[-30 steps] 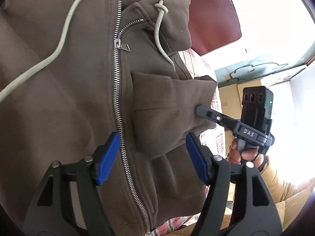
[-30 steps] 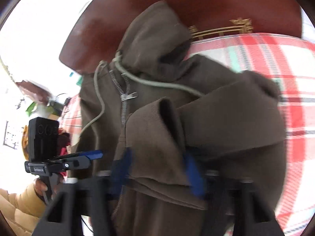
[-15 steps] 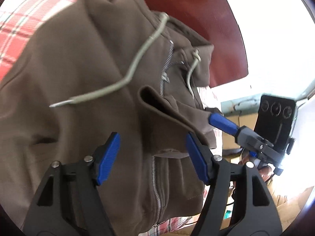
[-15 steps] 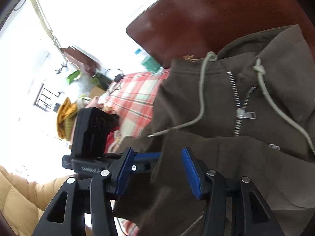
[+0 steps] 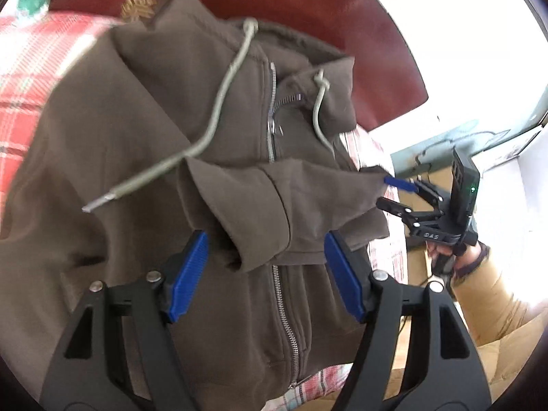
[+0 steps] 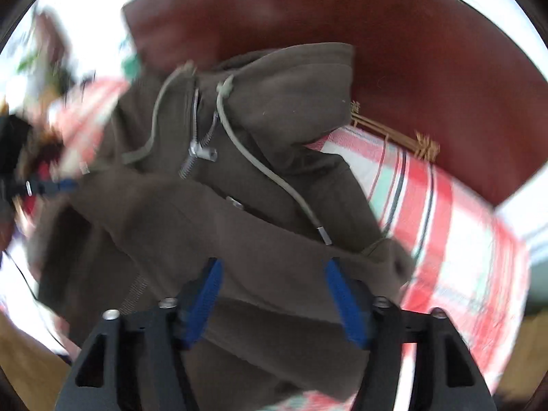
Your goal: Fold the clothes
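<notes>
Hovering over a brown hoodie [image 5: 144, 144], the left gripper [image 5: 265, 274] is holding its blue jaws well apart, with nothing pinched between them. Beneath the gap, a folded sleeve [image 5: 274, 198] is lying across the chest of the garment, its ribbed cuff [image 5: 239, 212] turned toward the left pad. A metal zipper [image 5: 284, 325] is running down from under the sleeve toward the near hem.

To the right in the left wrist view, the right gripper [image 5: 394, 191] is sitting at the sleeve's far end, its jaws opening; one blue pad is resting just at the cloth edge, and the fabric is no longer pinched. A hand [image 5: 441, 253] in a tan sleeve is gripping its handle. In the blurred right wrist view, the same gripper's pads are standing wide over the sleeve, which is lying flat beneath them.

Farther up, two grey drawstrings [image 5: 219, 102] are trailing over the chest, one ending in a metal tip, the other knotted at the collar. The hood [image 6: 291, 96] is bunching against a dark red headboard [image 5: 376, 34].

The hoodie is resting on a bed, spread over a red plaid cover [image 6: 428, 205] that is showing on either side. Beyond the bed's right edge, cardboard boxes [image 5: 411, 185] are standing in bright light.
</notes>
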`<control>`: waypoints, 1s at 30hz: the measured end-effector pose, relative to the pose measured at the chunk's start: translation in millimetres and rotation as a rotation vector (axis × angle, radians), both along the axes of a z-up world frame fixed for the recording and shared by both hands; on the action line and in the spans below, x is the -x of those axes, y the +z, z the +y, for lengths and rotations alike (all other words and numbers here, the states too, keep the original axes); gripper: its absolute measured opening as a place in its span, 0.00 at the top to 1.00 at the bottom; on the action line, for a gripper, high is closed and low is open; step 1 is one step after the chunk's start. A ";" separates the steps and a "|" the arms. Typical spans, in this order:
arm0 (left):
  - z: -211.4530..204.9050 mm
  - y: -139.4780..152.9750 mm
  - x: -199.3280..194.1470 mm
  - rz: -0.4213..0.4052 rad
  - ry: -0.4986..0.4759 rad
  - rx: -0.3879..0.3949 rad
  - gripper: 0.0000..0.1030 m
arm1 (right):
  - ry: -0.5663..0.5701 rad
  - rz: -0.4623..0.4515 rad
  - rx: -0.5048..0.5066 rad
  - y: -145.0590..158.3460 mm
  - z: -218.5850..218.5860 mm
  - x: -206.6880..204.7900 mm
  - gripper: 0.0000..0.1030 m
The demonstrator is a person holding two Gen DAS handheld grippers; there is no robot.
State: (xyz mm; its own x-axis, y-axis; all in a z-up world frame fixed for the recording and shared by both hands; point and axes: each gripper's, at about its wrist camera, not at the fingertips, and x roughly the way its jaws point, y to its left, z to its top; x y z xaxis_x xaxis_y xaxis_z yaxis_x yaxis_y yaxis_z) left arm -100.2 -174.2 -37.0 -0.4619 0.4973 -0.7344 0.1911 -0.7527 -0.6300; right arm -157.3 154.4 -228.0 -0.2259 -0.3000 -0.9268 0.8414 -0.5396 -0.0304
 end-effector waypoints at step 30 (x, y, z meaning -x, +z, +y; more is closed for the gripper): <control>-12.3 -31.2 -1.7 -0.081 0.017 -0.008 0.31 | 0.220 -0.075 -0.134 -22.1 -41.6 17.4 0.90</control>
